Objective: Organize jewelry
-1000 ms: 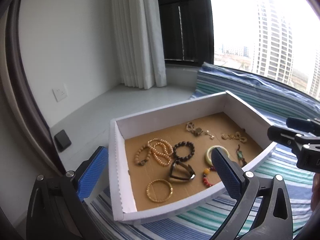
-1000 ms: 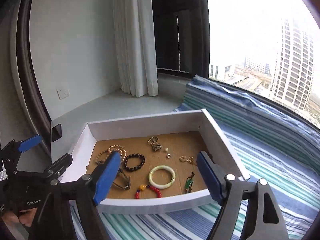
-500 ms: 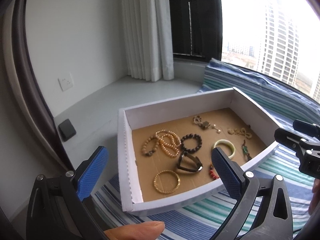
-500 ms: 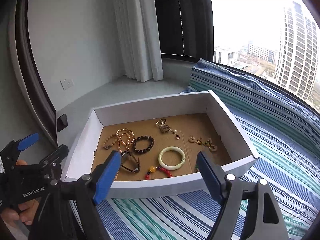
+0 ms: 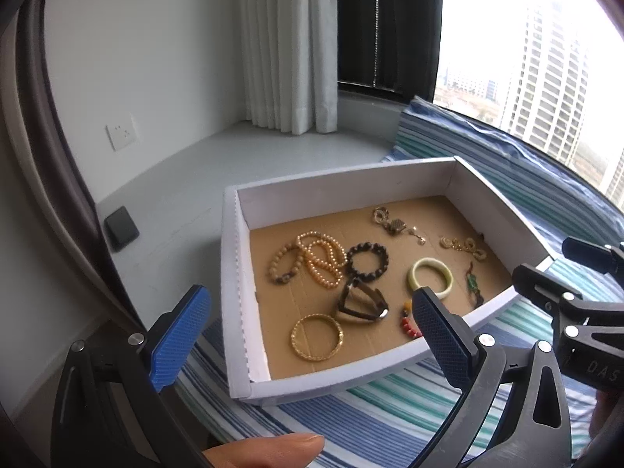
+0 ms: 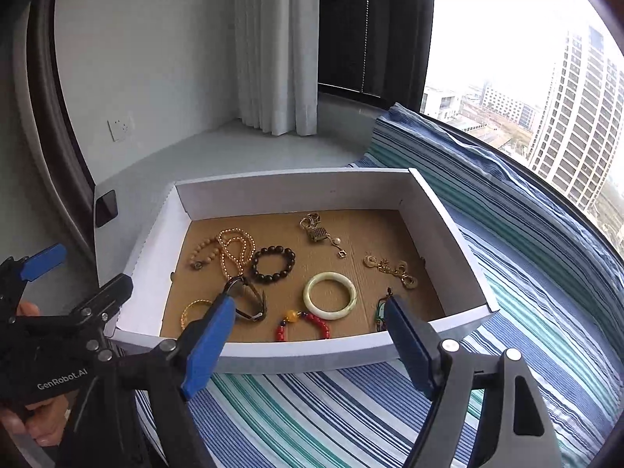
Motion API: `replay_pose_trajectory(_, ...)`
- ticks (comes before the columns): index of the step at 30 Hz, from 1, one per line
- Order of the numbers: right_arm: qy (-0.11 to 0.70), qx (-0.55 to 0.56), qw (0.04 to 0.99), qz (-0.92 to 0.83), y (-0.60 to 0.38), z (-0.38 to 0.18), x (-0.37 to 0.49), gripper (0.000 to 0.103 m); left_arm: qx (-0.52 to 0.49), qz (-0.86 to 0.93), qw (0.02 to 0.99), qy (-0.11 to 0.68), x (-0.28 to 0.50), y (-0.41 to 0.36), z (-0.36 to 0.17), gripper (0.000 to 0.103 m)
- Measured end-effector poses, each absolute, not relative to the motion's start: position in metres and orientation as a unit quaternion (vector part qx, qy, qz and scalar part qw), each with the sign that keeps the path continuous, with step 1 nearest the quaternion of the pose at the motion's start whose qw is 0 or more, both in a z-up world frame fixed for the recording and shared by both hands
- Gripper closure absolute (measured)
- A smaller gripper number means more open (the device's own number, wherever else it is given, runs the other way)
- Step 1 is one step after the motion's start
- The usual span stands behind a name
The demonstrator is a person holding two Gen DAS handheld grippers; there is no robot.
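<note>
Looking down the left wrist view, the left gripper (image 5: 308,335) hangs with its blue-padded jaws spread wide and nothing between them, short of the near left corner of the shallow white cardboard tray with a brown floor (image 5: 234,312), which rests on a blue, green and white striped cloth (image 5: 390,417). The jewelry lies loose on the tray floor. Nearest this tool is the gold bangle (image 5: 316,336), ahead between the pads and lying flat; beyond it sit the dark folded band (image 5: 360,304), the peach pearl strand (image 5: 321,259) and the dark wooden bead bracelet (image 5: 367,262). The other tool shows at the right edge.

In the right wrist view, the right gripper (image 6: 308,335) is likewise spread wide and empty, poised above the tray's near wall. The red and amber bead bracelet (image 6: 304,325) lies just past that wall between the pads, with the pale green jade bangle (image 6: 330,295) flat right behind it. So the right hand seems better placed for these two, the left for the gold bangle. The long brass charm (image 6: 321,234) and the gold knot piece (image 6: 390,271) lie farther back.
</note>
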State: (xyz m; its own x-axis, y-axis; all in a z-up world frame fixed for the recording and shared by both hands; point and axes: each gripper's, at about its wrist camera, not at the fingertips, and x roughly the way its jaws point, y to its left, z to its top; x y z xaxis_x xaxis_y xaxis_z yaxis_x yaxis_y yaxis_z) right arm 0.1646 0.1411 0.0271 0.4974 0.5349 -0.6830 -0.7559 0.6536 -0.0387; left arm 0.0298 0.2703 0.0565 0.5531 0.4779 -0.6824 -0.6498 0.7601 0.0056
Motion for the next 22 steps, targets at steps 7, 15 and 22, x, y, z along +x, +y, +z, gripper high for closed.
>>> replay_pose_trajectory(7, 0.329, -0.179, 0.849, 0.372, 0.143, 0.027, 0.163, 0.022, -0.105, 0.349, 0.865, 0.345, 0.035, 0.271, 0.06, 0.0)
replay_pose_trajectory(15, 0.319, -0.182, 0.854, 0.369, 0.14, 0.027, 0.163, 0.022, -0.123, 0.347, 0.858, 0.358, 0.041, 0.274, 0.056, 0.001)
replay_pose_trajectory(22, 0.315, -0.18, 0.858, 0.364, 0.138, 0.028, 0.167, 0.022, -0.131, 0.342, 0.859, 0.359, 0.043, 0.273, 0.055, 0.001)
